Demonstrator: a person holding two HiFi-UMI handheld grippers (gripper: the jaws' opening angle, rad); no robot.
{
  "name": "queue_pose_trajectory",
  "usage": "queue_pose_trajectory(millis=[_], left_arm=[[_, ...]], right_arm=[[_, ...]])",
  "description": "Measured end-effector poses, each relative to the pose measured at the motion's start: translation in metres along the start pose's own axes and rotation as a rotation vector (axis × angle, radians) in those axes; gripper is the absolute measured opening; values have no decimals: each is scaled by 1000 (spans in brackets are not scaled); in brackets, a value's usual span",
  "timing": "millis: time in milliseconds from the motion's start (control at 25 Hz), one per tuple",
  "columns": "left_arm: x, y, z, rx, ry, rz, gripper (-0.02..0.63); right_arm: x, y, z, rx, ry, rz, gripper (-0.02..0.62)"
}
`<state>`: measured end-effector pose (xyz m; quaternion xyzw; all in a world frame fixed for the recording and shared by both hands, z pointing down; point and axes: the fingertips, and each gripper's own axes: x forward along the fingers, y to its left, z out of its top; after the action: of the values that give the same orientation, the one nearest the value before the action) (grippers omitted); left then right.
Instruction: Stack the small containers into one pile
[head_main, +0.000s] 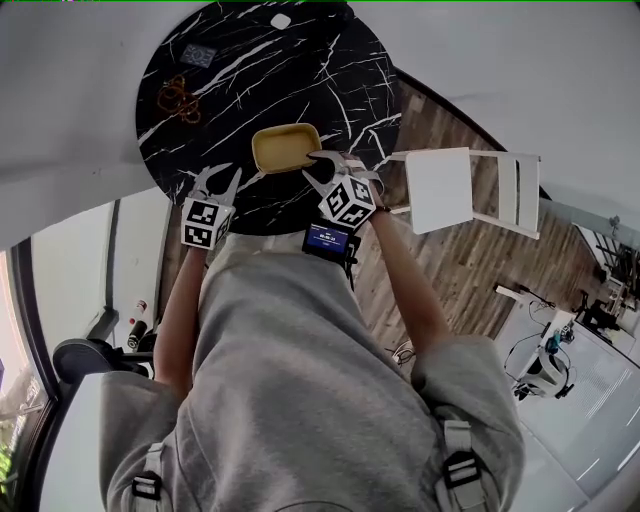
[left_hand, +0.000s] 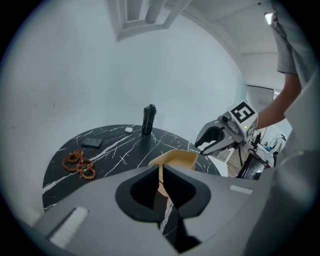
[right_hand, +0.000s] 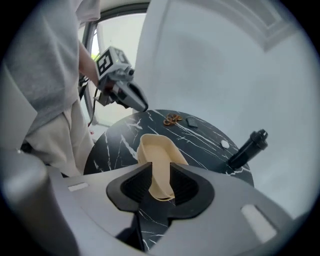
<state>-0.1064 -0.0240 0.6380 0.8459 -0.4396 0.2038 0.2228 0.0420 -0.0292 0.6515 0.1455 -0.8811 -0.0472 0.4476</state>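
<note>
Yellow tub (head_main: 285, 148), seemingly light, stiff plastic, was best pinched by its rim, which the right claw (head_main: 318, 168) straddled half-open; left claw (head_main: 220, 180) closed, empty.

Open tabletop (head_main: 290, 70) beyond container (head_main: 285, 148) — bottle (left_hand: 148, 120) at far rim, beads (head_main: 178, 97) left.

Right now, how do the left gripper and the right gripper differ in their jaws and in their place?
The left gripper has its jaws together, with nothing between them; the right gripper has its jaws apart, with the rim of the tan container between them. The left gripper is clear of the tan container; the right gripper reaches its rim. Both point down at the black table.
</note>
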Motion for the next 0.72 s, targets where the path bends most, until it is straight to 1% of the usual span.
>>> queue_pose_trajectory(millis=[80,160,320,480,640,720], left_arm=[[13,3,-4,-22,22,-2,29],[23,3,-8,-32,44,-11,35],[42,-1,-19,-65,85,-21,35],[54,-7,-21,-100,109,-21,37],[62,-14,-20,-98,128,-36,37],[65,-15,-22,-99,138,-37,37]], right_arm=[[-7,-19,-5,114,-39,-40,124],[-8,-35,-13,207,-58,-76,124],[2,-53,-32,333,-66,-89,124],[13,-50,-43,380,-48,-45,121],[19,-53,-48,420,-61,-23,112],[21,-54,-47,417,-64,-12,112]])
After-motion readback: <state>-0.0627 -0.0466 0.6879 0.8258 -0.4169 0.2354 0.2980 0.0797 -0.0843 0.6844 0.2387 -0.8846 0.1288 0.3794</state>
